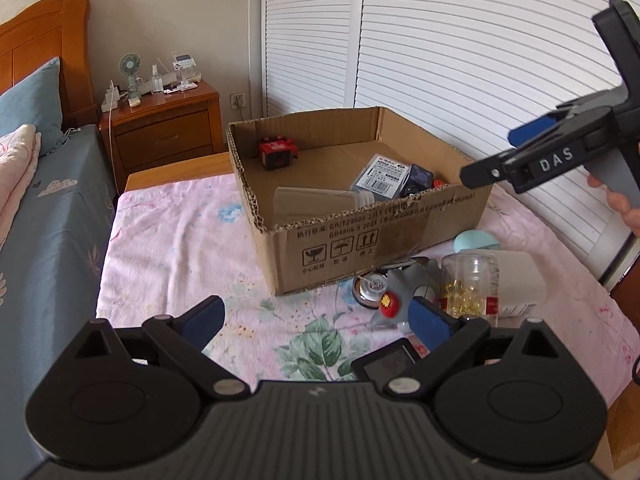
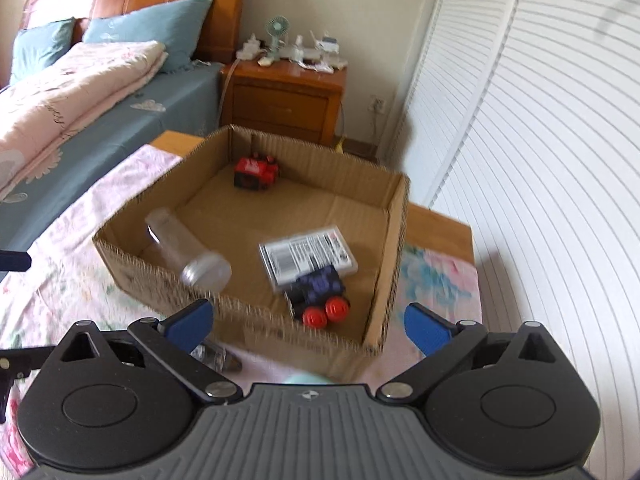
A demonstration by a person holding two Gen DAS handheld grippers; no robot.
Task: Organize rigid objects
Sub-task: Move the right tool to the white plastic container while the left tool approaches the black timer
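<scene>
Task judged partly done: a cardboard box (image 2: 248,320) sits just ahead of the right gripper (image 2: 308,320), and four items are already inside it. Read left to right from that gripper: a clear plastic jar (image 2: 188,252) lying on its side against the near-left wall, a red and black toy (image 2: 256,172) far back, a flat labelled packet (image 2: 308,258) near the middle, and a dark toy with red wheels (image 2: 318,296) closest to the fingertips. The right gripper is seen spread wide with nothing between its pads, held over the box's near wall. The left gripper (image 1: 316,316) is likewise open and empty, low over the floral cloth (image 1: 168,240). Still outside the box, ahead and to the right of the left gripper, a small heap remains: a round metal-rimmed piece (image 1: 370,286), a grey toy with a red spot (image 1: 396,294), a clear bottle of yellow capsules (image 1: 468,280), a white container (image 1: 520,280) and a pale teal object (image 1: 476,240) behind. A small black screen device (image 1: 386,362) lies just under the left gripper's right finger. The heap is tightly packed, so single picks may be crowded. A nightstand (image 1: 168,128) and a bed (image 1: 48,216) lie beyond to the left, well clear of the work.
</scene>
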